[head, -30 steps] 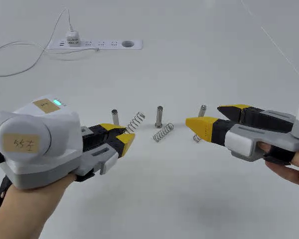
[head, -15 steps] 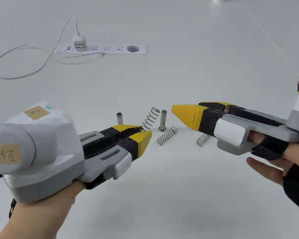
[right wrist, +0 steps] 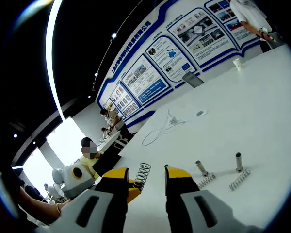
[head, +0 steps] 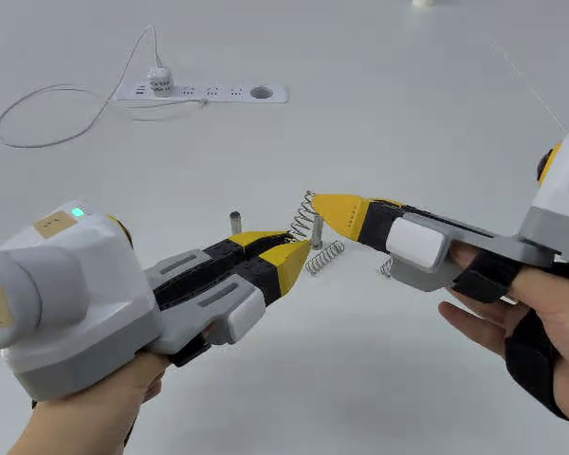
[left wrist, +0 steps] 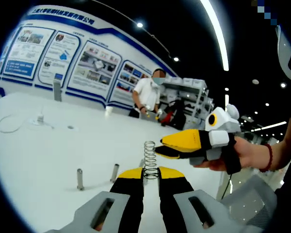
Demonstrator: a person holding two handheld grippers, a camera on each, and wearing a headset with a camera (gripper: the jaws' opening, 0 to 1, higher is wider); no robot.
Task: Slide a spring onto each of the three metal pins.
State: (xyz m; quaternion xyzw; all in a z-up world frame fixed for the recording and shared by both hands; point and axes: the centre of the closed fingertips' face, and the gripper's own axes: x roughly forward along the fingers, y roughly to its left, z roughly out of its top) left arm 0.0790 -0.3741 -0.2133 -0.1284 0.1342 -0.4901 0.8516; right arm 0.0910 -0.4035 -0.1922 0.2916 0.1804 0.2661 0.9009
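Spring (left wrist: 150, 156) pinched upright in left gripper (left wrist: 151, 171) tips. Right gripper (right wrist: 148, 173) jaws spread, gripping nothing, tips just beside that spring. Second spring (head: 324, 256) lying loose by pin (head: 317, 230).

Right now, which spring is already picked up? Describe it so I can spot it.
On the white bench, find the left gripper near the pins. The spring stands upright, pinched in its jaws; the other springs lie flat on the bench.
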